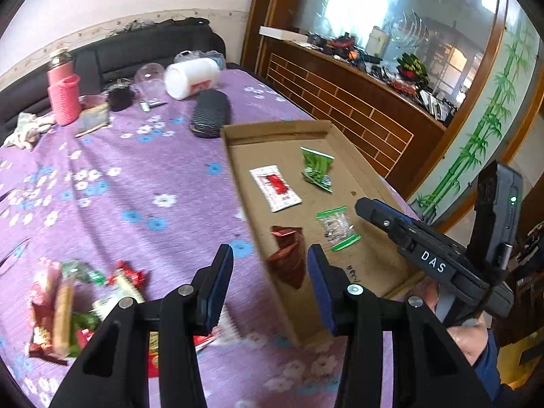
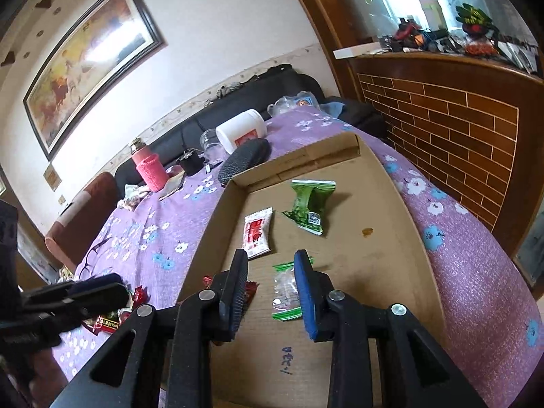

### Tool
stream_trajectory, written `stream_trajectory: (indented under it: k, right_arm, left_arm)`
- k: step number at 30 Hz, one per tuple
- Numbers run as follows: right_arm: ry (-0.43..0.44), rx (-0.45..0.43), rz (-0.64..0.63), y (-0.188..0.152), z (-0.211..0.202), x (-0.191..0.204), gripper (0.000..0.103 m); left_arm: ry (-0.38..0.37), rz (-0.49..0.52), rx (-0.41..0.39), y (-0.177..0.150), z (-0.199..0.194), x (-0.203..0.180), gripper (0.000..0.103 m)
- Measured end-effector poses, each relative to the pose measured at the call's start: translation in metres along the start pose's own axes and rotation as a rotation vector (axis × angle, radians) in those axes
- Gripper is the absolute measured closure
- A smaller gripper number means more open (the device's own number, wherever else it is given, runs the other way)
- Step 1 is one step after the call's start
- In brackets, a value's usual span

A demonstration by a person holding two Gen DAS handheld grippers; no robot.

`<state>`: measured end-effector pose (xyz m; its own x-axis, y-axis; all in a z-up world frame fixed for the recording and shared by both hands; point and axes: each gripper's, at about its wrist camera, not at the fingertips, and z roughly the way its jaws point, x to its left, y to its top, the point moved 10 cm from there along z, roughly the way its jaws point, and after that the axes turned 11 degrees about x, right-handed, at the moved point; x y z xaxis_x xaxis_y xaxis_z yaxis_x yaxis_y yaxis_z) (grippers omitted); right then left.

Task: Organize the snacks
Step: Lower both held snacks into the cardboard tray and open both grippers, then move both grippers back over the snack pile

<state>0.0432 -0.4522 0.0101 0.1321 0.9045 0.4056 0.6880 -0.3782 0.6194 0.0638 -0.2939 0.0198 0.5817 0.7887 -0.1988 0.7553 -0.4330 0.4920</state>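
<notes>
We see a shallow cardboard tray [image 2: 401, 272] on a purple flowered worktop [image 1: 112, 183]. Inside it lie four snacks: a green packet [image 2: 311, 205] toward the tray's far wall, a white-and-red packet [image 2: 257, 233] beside it, a clear green-edged packet [image 2: 287, 290] nearer us, and a dark red packet [image 1: 287, 255] by the tray's near left edge. A heap of loose snacks [image 1: 73, 302] sits outside the tray, to its left. Our left gripper [image 1: 270, 287] hangs above the tray's left edge, jaws parted and empty. Our right gripper [image 2: 272, 292] hovers over the clear packet, jaws released, grasping nothing.
</notes>
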Motion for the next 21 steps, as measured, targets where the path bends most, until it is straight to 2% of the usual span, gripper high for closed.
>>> stream_trajectory:
  k: [6,10,11,14,18,21]
  right_arm:
    - [0.021,0.01,-0.018,-0.002,0.003,0.005,0.073]
    - [0.026,0.019,-0.043,-0.004,0.003,0.014,0.073]
    - [0.033,0.022,-0.046,-0.005,0.002,0.017,0.073]
    - [0.08,0.04,-0.047,-0.008,0.0,0.031,0.073]
    - [0.127,0.076,-0.068,-0.017,-0.002,0.056,0.072]
    - [0.164,0.104,-0.093,-0.026,-0.004,0.078,0.071]
  left_arm:
    - [0.064,-0.033,-0.038,-0.022,-0.038,0.051,0.058]
    - [0.142,-0.094,-0.085,-0.047,-0.072,0.104,0.057]
    - [0.161,-0.107,-0.09,-0.051,-0.077,0.116,0.054]
    - [0.218,-0.174,-0.098,-0.067,-0.09,0.159,0.053]
    - [0.209,-0.286,-0.065,-0.083,-0.086,0.205,0.053]
    - [0.194,-0.316,-0.032,-0.089,-0.072,0.221,0.053]
